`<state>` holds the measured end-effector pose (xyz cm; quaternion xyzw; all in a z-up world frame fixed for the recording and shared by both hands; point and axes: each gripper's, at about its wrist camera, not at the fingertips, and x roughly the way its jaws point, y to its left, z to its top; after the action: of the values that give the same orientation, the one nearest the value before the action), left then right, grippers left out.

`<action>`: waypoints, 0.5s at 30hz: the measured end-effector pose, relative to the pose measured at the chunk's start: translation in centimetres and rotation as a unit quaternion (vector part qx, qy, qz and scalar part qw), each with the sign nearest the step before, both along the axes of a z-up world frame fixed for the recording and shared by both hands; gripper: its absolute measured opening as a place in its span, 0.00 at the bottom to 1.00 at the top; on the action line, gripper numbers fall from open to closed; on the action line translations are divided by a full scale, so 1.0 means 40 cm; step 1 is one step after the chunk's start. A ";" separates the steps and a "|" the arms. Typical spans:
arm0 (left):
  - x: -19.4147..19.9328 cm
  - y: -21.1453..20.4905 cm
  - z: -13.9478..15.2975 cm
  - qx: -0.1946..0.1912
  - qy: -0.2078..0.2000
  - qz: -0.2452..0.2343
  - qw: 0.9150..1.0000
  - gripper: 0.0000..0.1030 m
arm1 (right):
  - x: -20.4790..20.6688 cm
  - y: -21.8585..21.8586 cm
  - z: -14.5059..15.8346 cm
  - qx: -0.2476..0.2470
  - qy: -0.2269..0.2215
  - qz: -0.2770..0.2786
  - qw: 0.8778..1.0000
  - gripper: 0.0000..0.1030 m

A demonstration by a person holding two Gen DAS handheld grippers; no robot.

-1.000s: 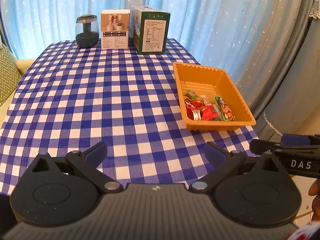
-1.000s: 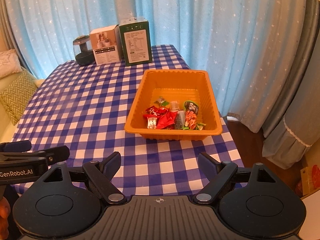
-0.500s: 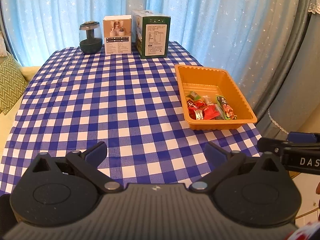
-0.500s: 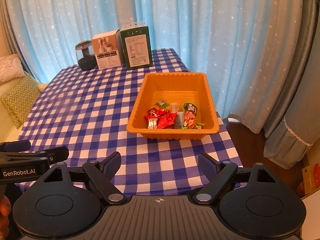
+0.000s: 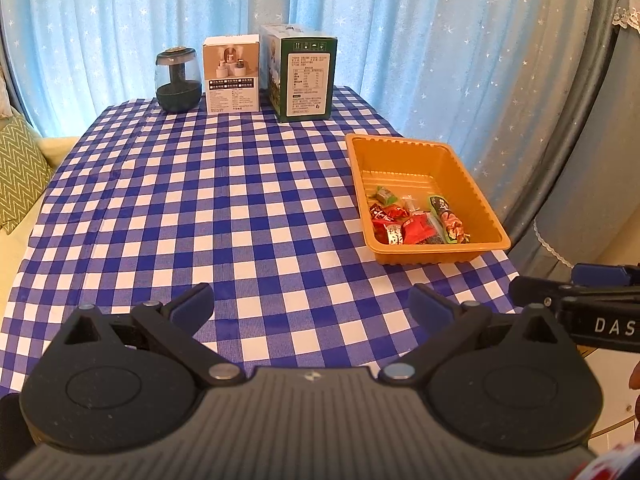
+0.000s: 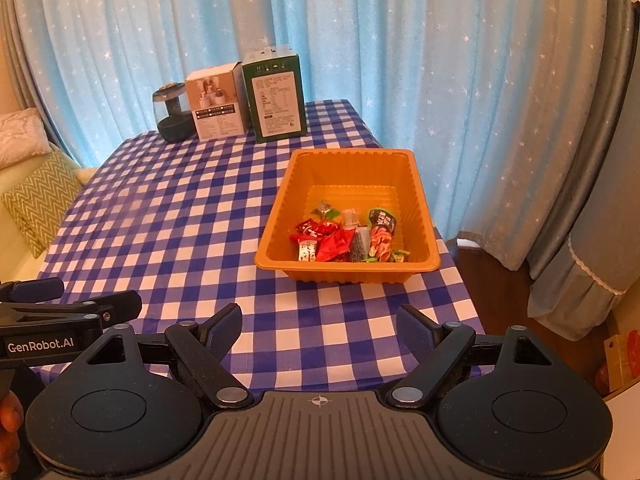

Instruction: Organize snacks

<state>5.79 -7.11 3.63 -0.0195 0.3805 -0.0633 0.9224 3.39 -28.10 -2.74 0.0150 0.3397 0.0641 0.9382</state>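
Hovering over the near edge of a checked table, both handheld grippers have their jaws spread wide with nothing between them. The right gripper sits nearest the work: the orange tray lies straight ahead of its jaws, a little up the table, with its long side running away from the camera. The left gripper is well off to the side; from its view the orange tray sits ahead and to the right. So the right hand looks the better placed to reach in.

Inside the tray, the wrapped snacks are heaped at the near end: red wrappers, a green-and-orange packet, a few small sweets. They overlap, so singling one out may be fiddly. The tray's near wall stands between the jaws and the pile.

The cloth outside the tray shows no loose snacks. At the far edge, well apart from the tray, stand a green box, a white box and a dark glass jar, against a blue starred curtain.
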 end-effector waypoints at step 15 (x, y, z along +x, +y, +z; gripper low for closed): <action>-0.006 -0.005 0.002 0.008 -0.007 -0.004 1.000 1.00 | 0.001 -0.004 -0.002 0.001 -0.001 0.000 1.000 0.81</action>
<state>5.55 -7.31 3.72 -0.0104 0.3747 -0.0646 0.9248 3.45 -28.26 -2.80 0.0158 0.3384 0.0640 0.9387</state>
